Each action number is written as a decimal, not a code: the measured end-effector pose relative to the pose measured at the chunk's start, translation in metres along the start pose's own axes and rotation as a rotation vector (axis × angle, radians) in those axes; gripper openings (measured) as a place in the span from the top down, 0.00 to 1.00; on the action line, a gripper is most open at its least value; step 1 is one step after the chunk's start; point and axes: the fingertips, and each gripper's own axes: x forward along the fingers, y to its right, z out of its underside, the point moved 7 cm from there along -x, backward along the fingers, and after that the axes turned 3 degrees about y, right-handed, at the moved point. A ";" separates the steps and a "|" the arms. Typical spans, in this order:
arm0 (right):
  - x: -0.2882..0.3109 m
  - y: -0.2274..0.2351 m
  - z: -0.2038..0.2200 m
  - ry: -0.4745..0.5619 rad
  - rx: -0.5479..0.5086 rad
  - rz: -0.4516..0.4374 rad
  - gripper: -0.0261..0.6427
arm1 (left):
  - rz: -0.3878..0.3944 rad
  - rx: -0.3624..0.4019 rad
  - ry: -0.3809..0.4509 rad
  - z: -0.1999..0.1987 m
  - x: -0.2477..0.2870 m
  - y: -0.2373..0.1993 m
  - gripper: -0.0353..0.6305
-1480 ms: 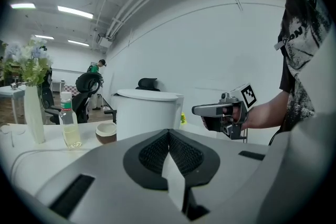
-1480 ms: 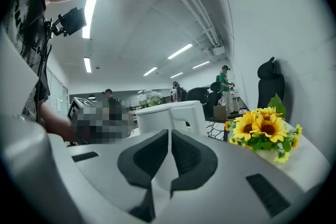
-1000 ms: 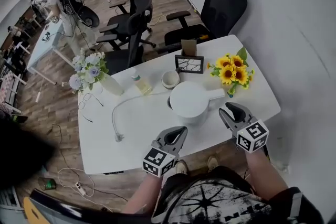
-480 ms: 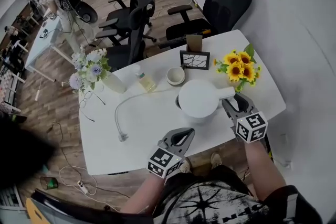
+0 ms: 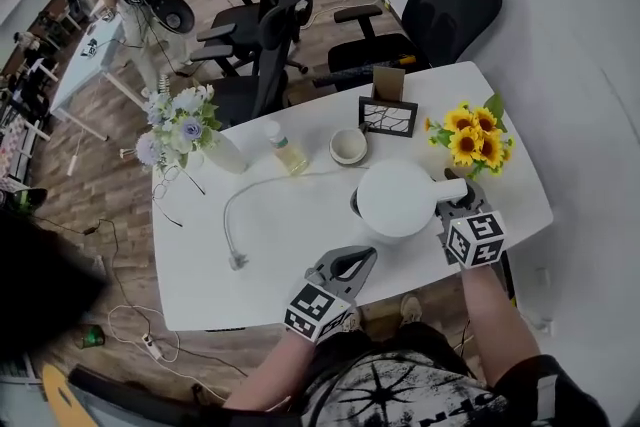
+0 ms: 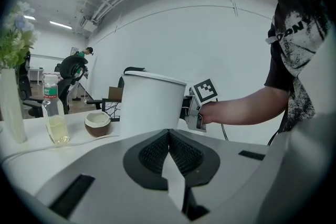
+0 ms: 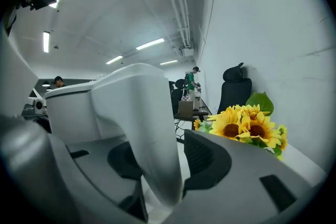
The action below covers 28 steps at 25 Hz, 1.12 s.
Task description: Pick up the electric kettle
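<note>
The white electric kettle (image 5: 397, 200) stands on the white table (image 5: 280, 245), right of centre, with its handle (image 5: 452, 187) pointing right. My right gripper (image 5: 455, 205) has reached the handle. In the right gripper view the handle (image 7: 144, 134) stands between the jaws of the right gripper (image 7: 163, 165), which are closing, and a gap still shows at the right pad. My left gripper (image 5: 362, 258) rests near the table's front edge, shut and empty, left of the kettle (image 6: 152, 105). Its pads meet in the left gripper view (image 6: 169, 136).
Sunflowers (image 5: 472, 137) stand just behind the right gripper. A bowl (image 5: 348, 146), a bottle (image 5: 287, 149), a picture frame (image 5: 387, 118) and a flower vase (image 5: 190, 120) lie behind the kettle. A white cable (image 5: 235, 215) curls at the left. Office chairs (image 5: 450, 0) stand beyond the table.
My right gripper has moved forward from beside the kettle, and its jaws now stand around the handle. The left gripper has stayed near the front edge.
</note>
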 end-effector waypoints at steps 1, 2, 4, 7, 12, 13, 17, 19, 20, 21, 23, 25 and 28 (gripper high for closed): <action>0.003 -0.001 0.000 0.003 -0.001 0.001 0.70 | -0.003 -0.002 0.000 0.001 -0.001 -0.001 0.93; 0.005 -0.002 -0.001 0.004 -0.007 0.002 0.73 | -0.008 -0.005 0.001 0.001 -0.002 -0.003 0.93; 0.009 -0.003 -0.002 0.002 -0.027 0.015 0.81 | -0.016 -0.011 0.003 0.003 -0.004 -0.005 0.93; 0.009 -0.002 -0.002 0.004 -0.039 0.041 0.86 | -0.026 -0.023 0.007 0.004 -0.007 -0.007 0.93; 0.010 -0.001 -0.001 0.016 -0.022 0.053 0.87 | -0.051 -0.024 0.017 0.001 -0.014 -0.012 0.93; 0.010 -0.001 -0.001 0.020 -0.014 0.058 0.87 | -0.056 -0.023 0.022 0.000 -0.015 -0.013 0.93; 0.008 -0.001 -0.002 0.049 0.030 0.086 0.87 | -0.075 -0.019 0.035 -0.006 -0.023 -0.015 0.93; 0.008 0.000 -0.003 0.069 0.058 0.104 0.86 | -0.085 -0.019 0.040 -0.007 -0.027 -0.016 0.93; 0.009 0.000 -0.003 0.077 0.069 0.112 0.85 | -0.091 -0.019 0.041 -0.008 -0.029 -0.016 0.93; 0.009 0.001 -0.003 0.084 0.078 0.120 0.84 | -0.097 -0.019 0.041 -0.008 -0.031 -0.017 0.93; 0.011 0.002 -0.003 0.095 0.092 0.129 0.84 | -0.110 -0.019 0.040 -0.007 -0.036 -0.017 0.93; 0.013 0.002 -0.006 0.102 0.102 0.131 0.82 | -0.123 -0.021 0.042 -0.006 -0.040 -0.018 0.93; 0.016 0.001 -0.010 0.105 0.110 0.131 0.80 | -0.138 -0.018 0.046 -0.008 -0.046 -0.019 0.93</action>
